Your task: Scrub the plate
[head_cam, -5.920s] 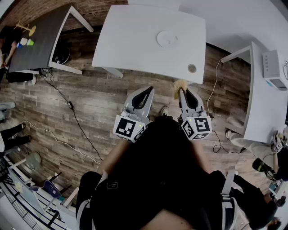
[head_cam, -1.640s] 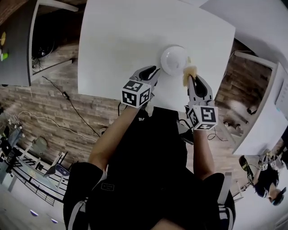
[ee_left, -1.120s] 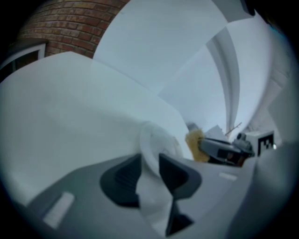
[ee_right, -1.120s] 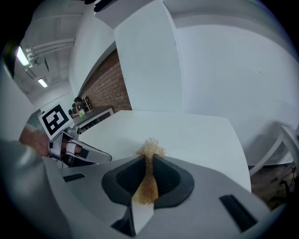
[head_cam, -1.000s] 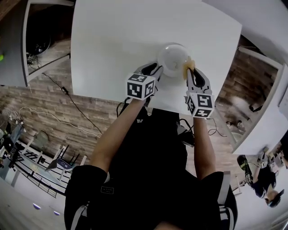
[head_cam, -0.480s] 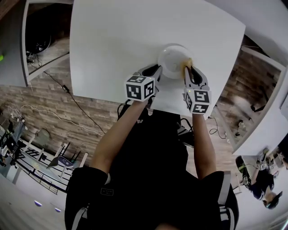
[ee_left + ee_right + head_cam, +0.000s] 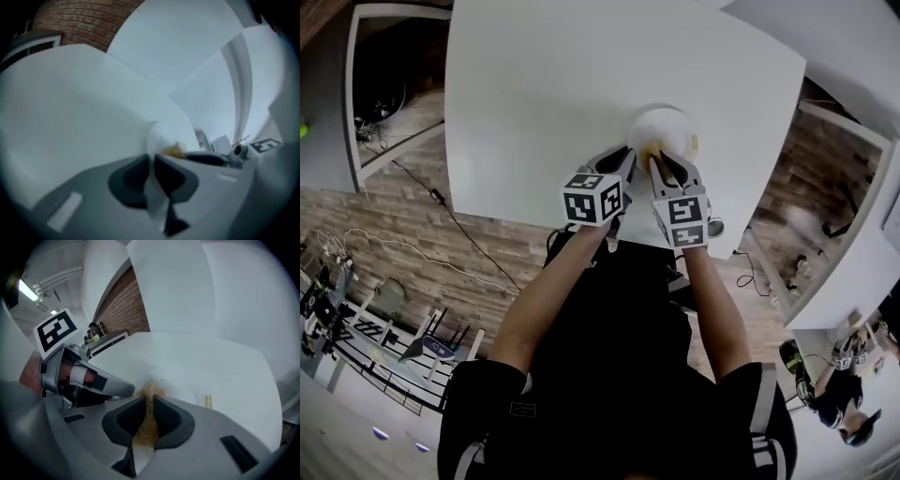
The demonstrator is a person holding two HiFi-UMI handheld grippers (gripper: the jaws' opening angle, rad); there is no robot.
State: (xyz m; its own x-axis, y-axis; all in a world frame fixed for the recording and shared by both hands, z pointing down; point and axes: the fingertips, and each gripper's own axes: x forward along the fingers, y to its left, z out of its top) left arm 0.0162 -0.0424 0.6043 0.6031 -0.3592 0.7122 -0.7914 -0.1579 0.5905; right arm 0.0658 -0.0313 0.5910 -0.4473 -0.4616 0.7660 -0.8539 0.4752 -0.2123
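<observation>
A white plate (image 7: 667, 131) lies on the white table (image 7: 534, 94) near its front edge. My left gripper (image 7: 628, 154) is at the plate's near left rim; its jaws have just been closing, and in the left gripper view (image 7: 152, 157) the thin white rim (image 7: 153, 187) runs between the pads, which press on it. My right gripper (image 7: 655, 160) is shut on a tan fibrous scrubber (image 7: 148, 423), whose tuft (image 7: 649, 150) rests on the plate's near part, close beside the left jaws. The right gripper view shows the left gripper (image 7: 89, 379) just left of the tuft.
The table's front edge runs just below the grippers, with a round cable grommet (image 7: 715, 228) to the right. A second white table (image 7: 853, 234) stands at the right over wooden floor. A dark desk opening (image 7: 394, 75) lies at the left. A small yellow mark (image 7: 207, 401) sits on the plate.
The right gripper has carried the scrubber left and nearer across the plate, up against the left gripper. The left jaws have closed on the plate's rim; that hand stayed put.
</observation>
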